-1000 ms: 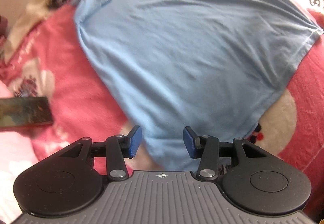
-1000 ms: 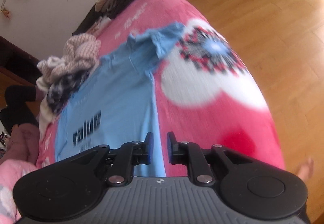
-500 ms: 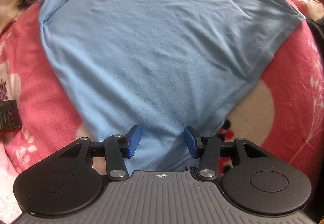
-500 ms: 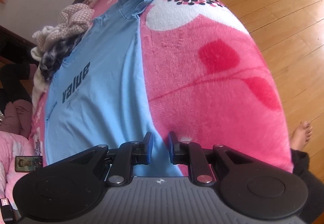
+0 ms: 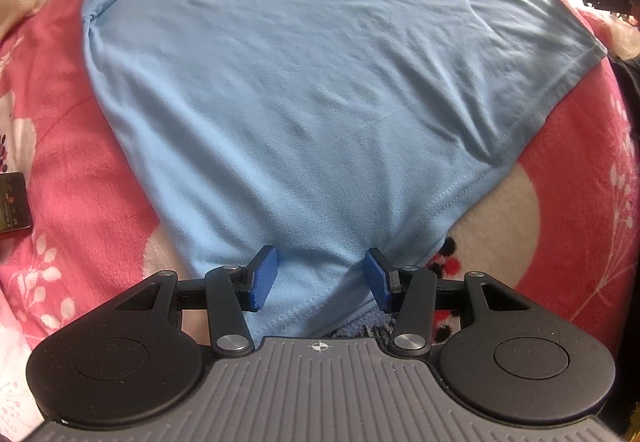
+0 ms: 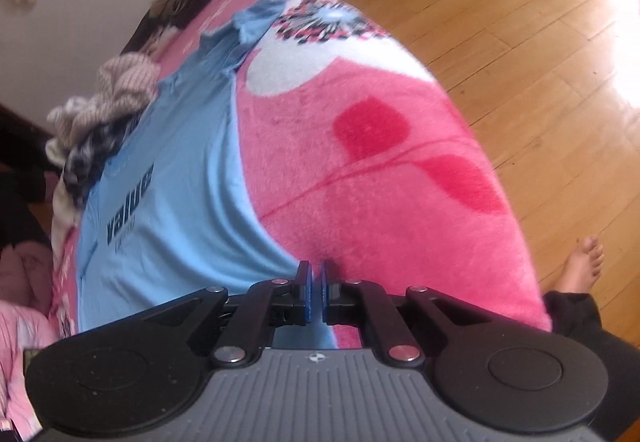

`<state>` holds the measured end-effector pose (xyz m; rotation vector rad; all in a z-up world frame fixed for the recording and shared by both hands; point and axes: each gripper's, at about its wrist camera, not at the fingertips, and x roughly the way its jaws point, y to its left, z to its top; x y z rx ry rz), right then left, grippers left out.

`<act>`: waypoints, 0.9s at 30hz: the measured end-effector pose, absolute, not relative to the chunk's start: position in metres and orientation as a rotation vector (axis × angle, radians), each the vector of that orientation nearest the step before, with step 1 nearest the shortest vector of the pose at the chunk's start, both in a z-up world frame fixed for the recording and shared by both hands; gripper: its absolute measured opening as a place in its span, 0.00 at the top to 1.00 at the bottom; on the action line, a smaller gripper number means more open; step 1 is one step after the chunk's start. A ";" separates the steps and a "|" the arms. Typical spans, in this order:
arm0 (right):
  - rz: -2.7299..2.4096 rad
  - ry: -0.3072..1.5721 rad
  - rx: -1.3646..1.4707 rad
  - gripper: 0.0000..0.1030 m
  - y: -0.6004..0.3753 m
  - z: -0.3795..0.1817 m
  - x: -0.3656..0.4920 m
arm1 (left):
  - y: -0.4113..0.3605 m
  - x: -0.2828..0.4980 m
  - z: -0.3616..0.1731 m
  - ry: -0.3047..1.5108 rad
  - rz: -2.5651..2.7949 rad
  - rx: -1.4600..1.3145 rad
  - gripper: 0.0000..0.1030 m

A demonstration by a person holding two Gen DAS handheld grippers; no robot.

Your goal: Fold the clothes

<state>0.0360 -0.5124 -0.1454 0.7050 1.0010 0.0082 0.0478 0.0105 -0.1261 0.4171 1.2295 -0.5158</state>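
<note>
Between the left gripper (image 5: 319, 279)'s open jaws sits the blue shirt (image 5: 320, 82)'s hem, ungrabbed; the right gripper (image 6: 316, 292) looks closed, so it might've missed the edge and that corner could stay behind.

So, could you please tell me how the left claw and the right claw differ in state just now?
The left claw stands open, its pads astride a bunched bit of the blue T-shirt's hem; the right claw is shut at the shirt's hem edge, though whether it pinches fabric is unclear. Both point down at the pink blanket.
</note>
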 end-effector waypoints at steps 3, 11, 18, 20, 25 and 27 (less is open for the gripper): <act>0.008 1.051 0.686 0.91 -0.519 -0.142 0.024 | 0.010 0.045 -0.126 1.223 -0.518 0.425 0.52; 0.056 1.199 0.602 0.66 -0.514 -0.140 -0.006 | 0.008 0.043 -0.127 1.214 -0.509 0.419 0.51; 0.073 1.224 0.598 0.78 -0.510 -0.140 -0.020 | 0.009 0.042 -0.128 1.213 -0.498 0.415 0.50; 0.068 1.221 0.593 0.86 -0.510 -0.141 -0.021 | 0.008 0.043 -0.128 1.212 -0.498 0.416 0.50; 0.050 1.201 0.560 1.00 -0.508 -0.135 -0.025 | 0.010 0.039 -0.128 1.204 -0.505 0.429 0.49; 0.038 1.184 0.540 1.00 -0.507 -0.129 -0.027 | 0.010 0.037 -0.128 1.202 -0.508 0.436 0.49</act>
